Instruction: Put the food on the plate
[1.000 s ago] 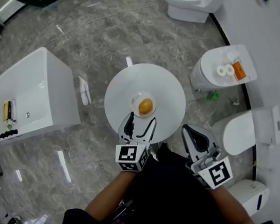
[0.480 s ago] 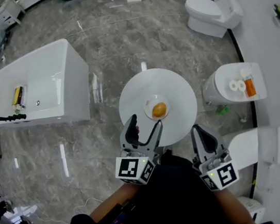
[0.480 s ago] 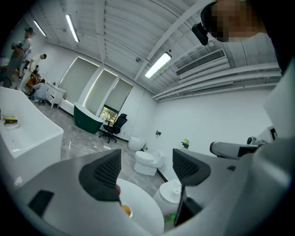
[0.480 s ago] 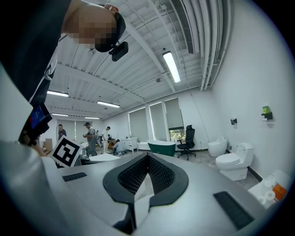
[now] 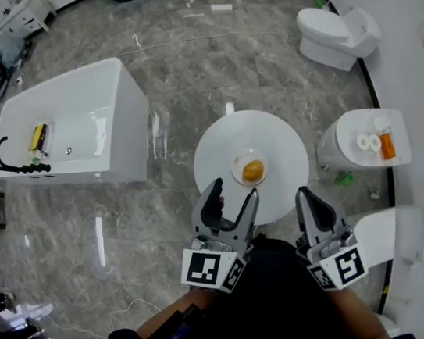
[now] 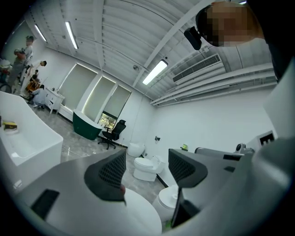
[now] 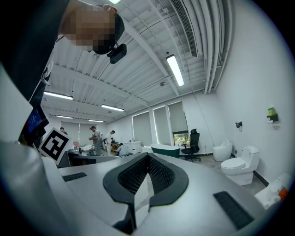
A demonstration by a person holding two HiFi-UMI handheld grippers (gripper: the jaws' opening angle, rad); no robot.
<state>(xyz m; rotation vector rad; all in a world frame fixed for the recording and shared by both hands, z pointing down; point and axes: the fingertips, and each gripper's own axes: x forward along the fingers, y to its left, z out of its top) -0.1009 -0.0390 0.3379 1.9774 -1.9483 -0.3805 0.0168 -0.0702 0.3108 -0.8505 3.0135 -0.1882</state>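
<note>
A round orange-yellow piece of food (image 5: 252, 170) lies on a small white plate (image 5: 238, 166) in the middle of a round white table (image 5: 278, 139). My left gripper (image 5: 234, 193) hovers at the table's near edge, short of the plate. Its jaws have just been closing a little but still stand open, with nothing between them. In the left gripper view the left gripper (image 6: 146, 171) shows a wide gap with a toilet (image 6: 145, 167) beyond. My right gripper (image 5: 305, 194) is held to the right of the table, and the right gripper view shows the right gripper (image 7: 147, 174) shut with its pads touching, empty.
A white bathtub (image 5: 72, 130) stands on the grey marble floor at the left. Toilets (image 5: 337, 27) line the curved wall at the right; one closed unit (image 5: 352, 153) beside the table carries paper rolls and an orange bottle. People stand far off at the left.
Both grippers have lifted and drawn back from the table toward me, the left one more. The left jaws look slightly narrower. The food stays on the plate.
</note>
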